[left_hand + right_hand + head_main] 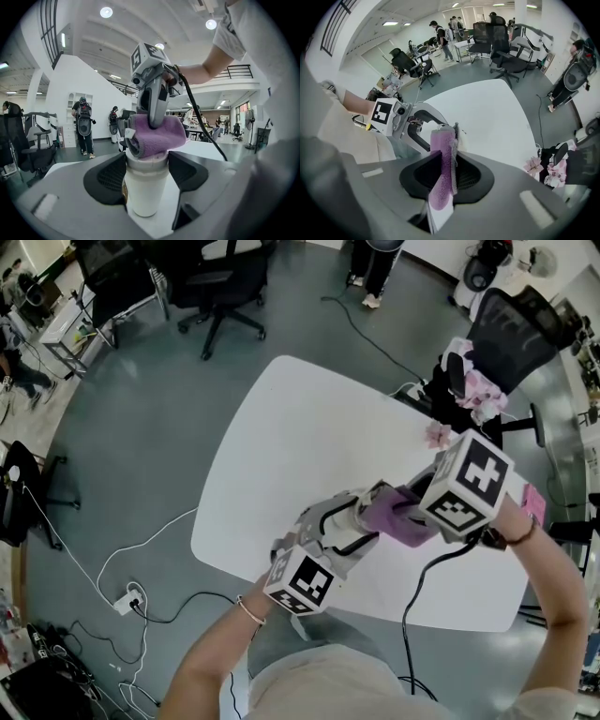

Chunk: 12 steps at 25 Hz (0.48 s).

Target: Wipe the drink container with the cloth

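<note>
The wiping looks to be in hand at the top of the cup (143, 187): the purple cloth (157, 136) is pressed down over its rim, so the step appears to be cleaning the mouth or lid end, with the white side below it bare and likely not yet wiped. The left gripper (145, 171) holds the cup upright near the close edge of the white worktop (309, 446); its fingers (110, 176) are spread to about the cup's width and bear against the cup on both sides, just under the rim. I cannot tell whether the cup's base rests on the worktop or hangs just above it. The right gripper (445, 176) has its fingers closed tight on a folded bunch of the cloth, which sticks out past the tips and is the only part touching the cup. A sensible next move would be to rub the cloth round the rim and then draw it down the side, which calls for a steady hold on the cup and perhaps turning it so the fingers do not block the cloth.
</note>
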Each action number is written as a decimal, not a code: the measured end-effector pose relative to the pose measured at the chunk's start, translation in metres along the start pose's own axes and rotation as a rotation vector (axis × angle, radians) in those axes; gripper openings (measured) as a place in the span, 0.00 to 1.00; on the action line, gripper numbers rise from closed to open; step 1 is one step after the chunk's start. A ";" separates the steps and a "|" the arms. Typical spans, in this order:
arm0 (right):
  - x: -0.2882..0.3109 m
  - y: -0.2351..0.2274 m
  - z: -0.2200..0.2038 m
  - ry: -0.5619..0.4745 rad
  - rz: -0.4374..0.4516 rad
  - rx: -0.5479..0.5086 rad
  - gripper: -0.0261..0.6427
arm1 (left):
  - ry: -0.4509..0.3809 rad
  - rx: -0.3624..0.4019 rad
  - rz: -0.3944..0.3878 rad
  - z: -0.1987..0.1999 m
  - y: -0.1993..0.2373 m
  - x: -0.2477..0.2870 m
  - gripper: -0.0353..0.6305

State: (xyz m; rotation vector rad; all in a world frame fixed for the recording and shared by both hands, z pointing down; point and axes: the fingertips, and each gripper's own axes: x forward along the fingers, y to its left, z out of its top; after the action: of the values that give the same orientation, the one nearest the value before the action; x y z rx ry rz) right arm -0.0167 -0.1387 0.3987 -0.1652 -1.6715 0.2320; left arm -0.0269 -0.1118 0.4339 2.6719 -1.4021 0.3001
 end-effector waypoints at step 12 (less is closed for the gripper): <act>-0.009 -0.017 -0.002 -0.043 -0.053 0.109 0.15 | 0.002 0.001 0.001 -0.001 0.000 -0.002 0.48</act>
State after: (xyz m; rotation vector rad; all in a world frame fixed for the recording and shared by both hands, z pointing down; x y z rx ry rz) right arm -0.0135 -0.1573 0.3946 -0.0343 -1.6991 0.2874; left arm -0.0281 -0.1104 0.4343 2.6706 -1.4032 0.3037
